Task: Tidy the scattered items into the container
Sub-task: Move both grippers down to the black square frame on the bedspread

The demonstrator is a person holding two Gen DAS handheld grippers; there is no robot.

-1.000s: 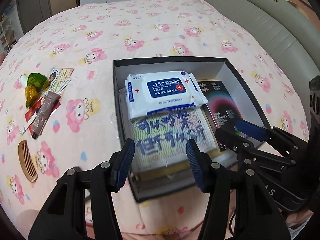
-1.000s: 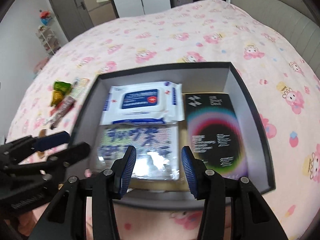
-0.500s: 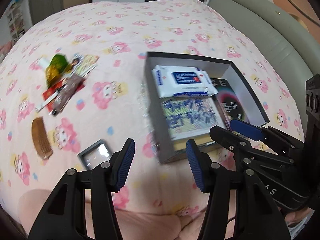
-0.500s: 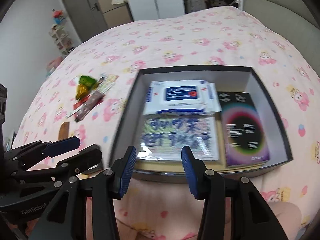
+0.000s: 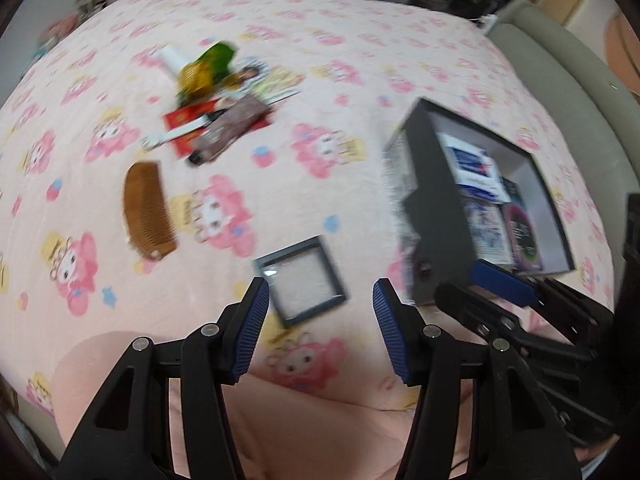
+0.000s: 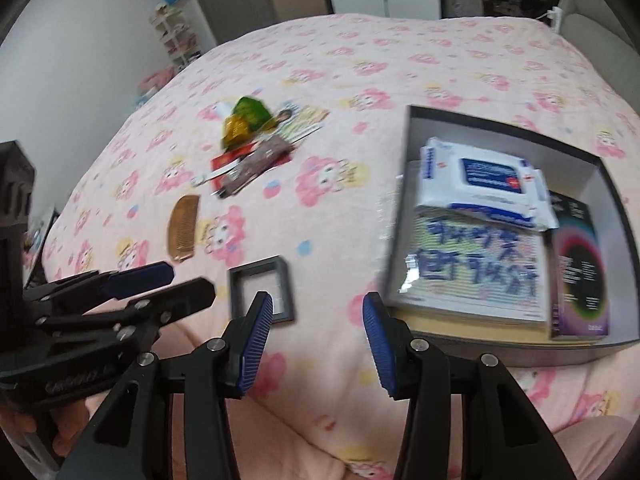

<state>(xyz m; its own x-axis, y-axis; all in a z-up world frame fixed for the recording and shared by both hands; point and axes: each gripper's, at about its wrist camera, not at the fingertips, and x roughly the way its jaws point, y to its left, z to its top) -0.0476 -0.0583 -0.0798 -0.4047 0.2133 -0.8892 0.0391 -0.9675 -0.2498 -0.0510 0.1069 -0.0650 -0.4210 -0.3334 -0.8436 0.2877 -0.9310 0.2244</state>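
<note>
Box (image 6: 600,344) holds wipes pack (image 6: 488,180), lettered pouch (image 6: 472,272), dark carton (image 6: 580,272); both grippers wide, empty.

Pink cartoon-print bedspread (image 5: 320,60), brown comb (image 5: 146,204), dark-grey box (image 6: 516,344).

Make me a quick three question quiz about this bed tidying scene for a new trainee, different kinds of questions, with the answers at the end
1. True or false: the wooden comb already lies inside the black box.
2. Multiple choice: which item lies nearest the left gripper? A) the small square frame B) the wipes pack C) the green wrapper
3. Fill in: both the left gripper and the right gripper have their jaws ____ and hold nothing.

Key: 1 false, the comb lies on the bedsheet; 2 A; 3 open.
</note>
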